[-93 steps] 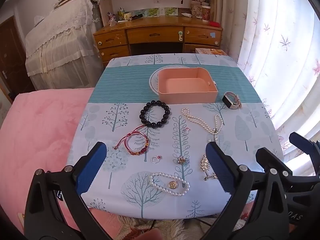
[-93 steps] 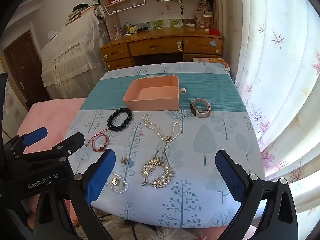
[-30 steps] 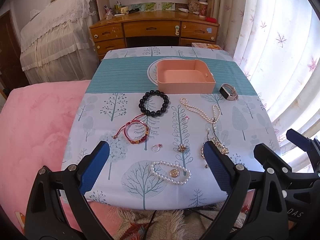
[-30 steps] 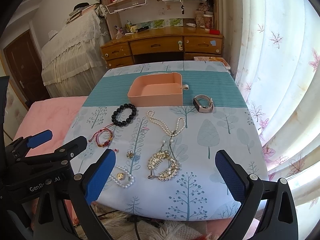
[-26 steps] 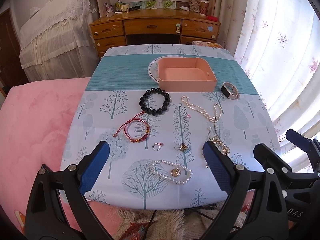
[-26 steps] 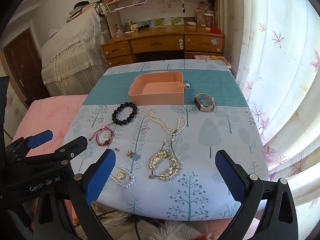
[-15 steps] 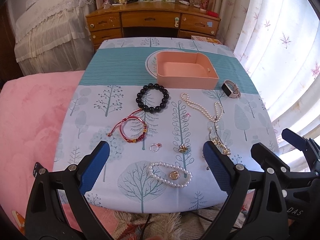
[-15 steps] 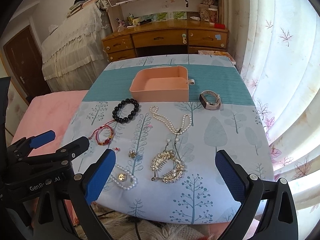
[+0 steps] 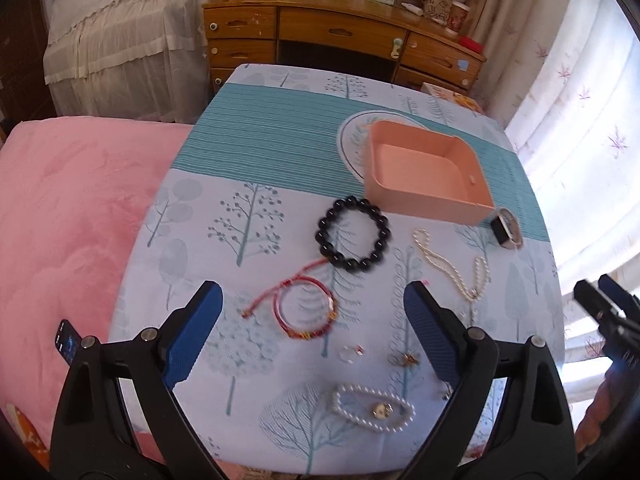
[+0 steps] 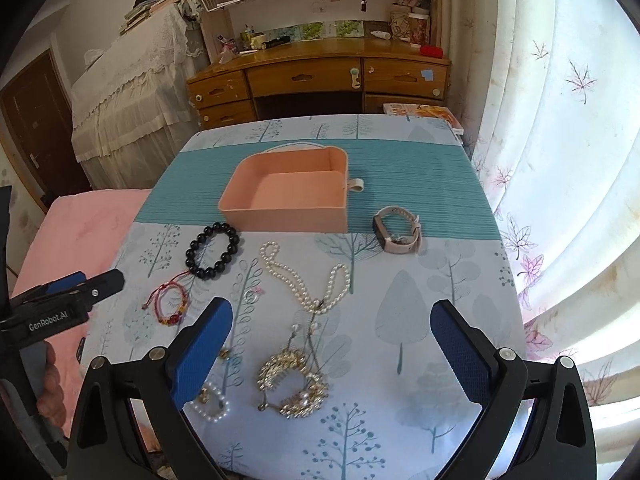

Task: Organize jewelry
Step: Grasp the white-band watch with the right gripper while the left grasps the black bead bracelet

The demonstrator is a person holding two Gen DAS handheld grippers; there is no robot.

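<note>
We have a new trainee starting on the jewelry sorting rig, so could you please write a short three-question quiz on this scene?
1. True or false: the pink tray already holds jewelry.
2. Which item lies nearest the tray's front left corner? A) black bead bracelet B) watch C) gold hair comb
3. Fill in: both the left gripper and the right gripper are ____.

Key
1. False; it looks empty.
2. A
3. open, holding nothing.
</note>
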